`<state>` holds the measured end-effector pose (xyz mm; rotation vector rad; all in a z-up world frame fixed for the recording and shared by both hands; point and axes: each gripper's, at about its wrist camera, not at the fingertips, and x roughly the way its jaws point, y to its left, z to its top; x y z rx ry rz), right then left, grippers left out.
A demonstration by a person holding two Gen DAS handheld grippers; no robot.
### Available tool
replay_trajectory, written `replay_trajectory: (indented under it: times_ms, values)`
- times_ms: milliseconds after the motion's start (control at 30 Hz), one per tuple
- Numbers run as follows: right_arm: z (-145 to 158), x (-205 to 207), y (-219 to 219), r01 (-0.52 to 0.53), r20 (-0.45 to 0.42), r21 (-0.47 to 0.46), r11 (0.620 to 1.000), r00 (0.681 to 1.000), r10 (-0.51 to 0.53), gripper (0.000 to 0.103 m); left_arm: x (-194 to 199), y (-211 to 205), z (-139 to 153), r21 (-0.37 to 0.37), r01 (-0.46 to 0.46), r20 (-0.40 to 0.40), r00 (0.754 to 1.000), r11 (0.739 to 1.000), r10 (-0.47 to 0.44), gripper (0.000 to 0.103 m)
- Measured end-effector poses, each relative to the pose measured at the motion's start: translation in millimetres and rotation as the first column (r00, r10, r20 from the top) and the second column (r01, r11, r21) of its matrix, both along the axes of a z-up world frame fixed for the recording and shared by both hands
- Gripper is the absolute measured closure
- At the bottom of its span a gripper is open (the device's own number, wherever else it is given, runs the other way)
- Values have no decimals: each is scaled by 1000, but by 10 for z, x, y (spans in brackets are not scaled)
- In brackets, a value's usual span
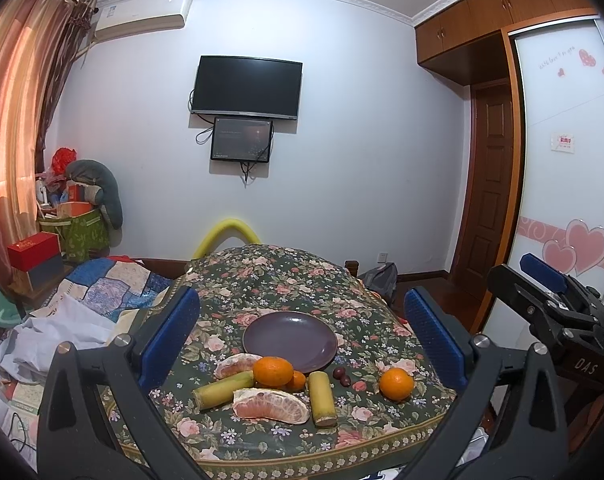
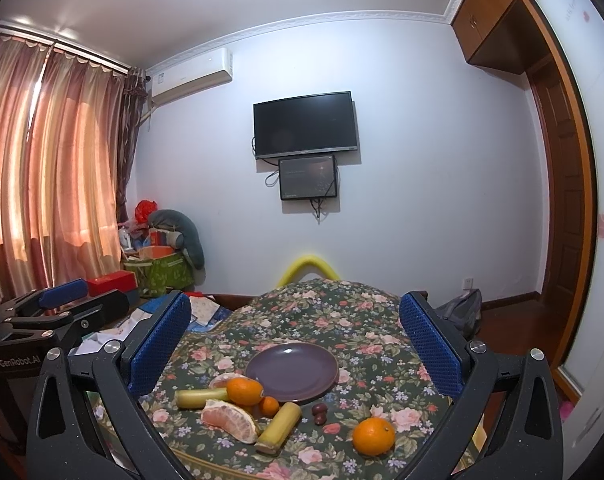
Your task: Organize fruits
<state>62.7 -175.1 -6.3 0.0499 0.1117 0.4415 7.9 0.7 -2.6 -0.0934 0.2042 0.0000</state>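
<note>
An empty purple plate (image 1: 290, 340) (image 2: 292, 370) sits on a floral cloth (image 1: 286, 280). In front of it lie two peeled pomelo wedges (image 1: 270, 406) (image 2: 230, 420), two sugarcane pieces (image 1: 321, 398) (image 2: 280, 428), a large orange (image 1: 273, 371) (image 2: 244, 391), a small orange (image 1: 298, 381) (image 2: 269, 406), dark red dates (image 1: 341, 376) (image 2: 319, 414) and a separate orange (image 1: 396, 385) (image 2: 373, 436) at the right. My left gripper (image 1: 302, 336) is open and empty above the fruit. My right gripper (image 2: 294, 344) is open and empty too; it also shows in the left wrist view (image 1: 541, 276).
The cloth covers a raised surface that drops off at its edges. A patchwork quilt and papers (image 1: 102, 292) lie to the left. Boxes and a green bag (image 1: 78, 232) stand by the curtain. A wardrobe (image 1: 561, 160) and door are at right.
</note>
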Motion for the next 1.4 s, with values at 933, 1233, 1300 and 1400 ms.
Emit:
replay_trajectory:
  times_ms: [933, 1233, 1300, 1400]
  values:
    - [-296, 335, -84, 67, -111, -42, 997, 991, -71, 0, 351, 70, -131, -25, 35, -71, 997, 999, -36, 17]
    - [-603, 664, -189, 69, -255, -100, 993, 962, -93, 18, 985, 157, -449, -44, 52, -244, 968, 998, -61, 28]
    - [-685, 733, -199, 78, -286, -121, 990, 952, -110, 18, 1108, 196, -541, -53, 49, -278, 959, 997, -62, 28]
    - [-813, 833, -224, 79, -332, -140, 987, 935, -122, 18, 1317, 228, -707, -50, 43, -330, 942, 998, -57, 28]
